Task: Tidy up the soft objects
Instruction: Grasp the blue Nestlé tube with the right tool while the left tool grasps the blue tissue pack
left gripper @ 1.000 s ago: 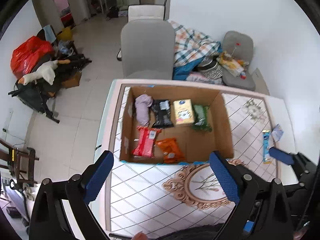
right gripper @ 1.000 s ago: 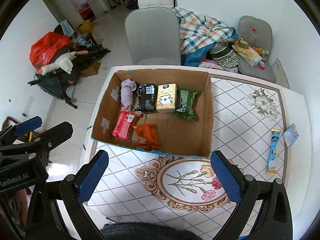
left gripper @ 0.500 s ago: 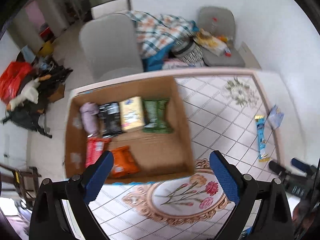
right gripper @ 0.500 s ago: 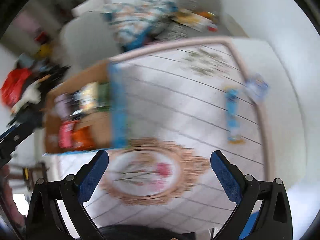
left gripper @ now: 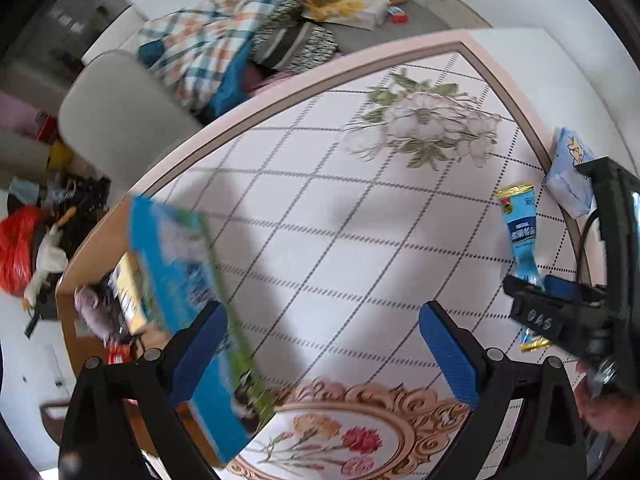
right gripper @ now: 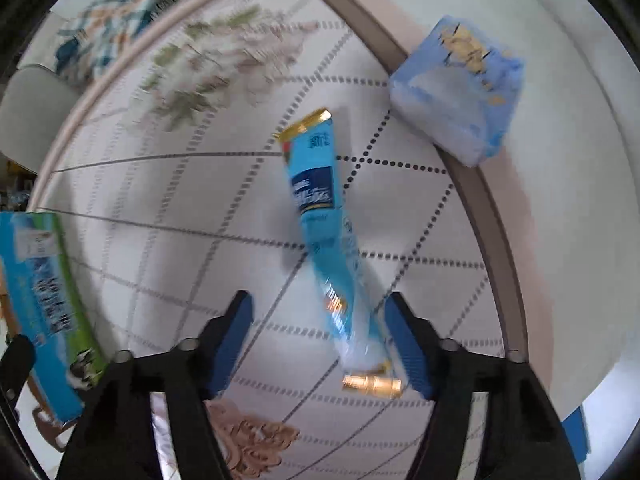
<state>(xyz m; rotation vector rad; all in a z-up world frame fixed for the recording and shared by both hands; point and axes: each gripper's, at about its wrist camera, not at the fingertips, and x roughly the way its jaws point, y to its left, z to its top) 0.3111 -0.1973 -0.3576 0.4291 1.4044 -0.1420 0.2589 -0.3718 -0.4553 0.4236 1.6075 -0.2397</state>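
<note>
A long blue snack stick packet (right gripper: 320, 220) lies on the patterned tablecloth; its near end lies between the fingers of my open right gripper (right gripper: 320, 340), with the jaws apart on either side of it. A pale blue tissue pack (right gripper: 460, 88) lies beyond it at the table's right edge. In the left wrist view the packet (left gripper: 518, 232) and tissue pack (left gripper: 568, 176) show at right, with my right gripper (left gripper: 560, 312) over them. My left gripper (left gripper: 324, 356) is open and empty above the cloth. The cardboard box (left gripper: 96, 280) with packets sits at left.
The box's blue printed flap (left gripper: 188, 304) stands up beside my left finger, and also shows in the right wrist view (right gripper: 44, 304). A grey chair (left gripper: 112, 116) and a plaid blanket (left gripper: 204, 52) lie beyond the table's far edge.
Both grippers swung right, away from the box. My right gripper dropped down close to the blue stick packet, which now lies between its fingers.
</note>
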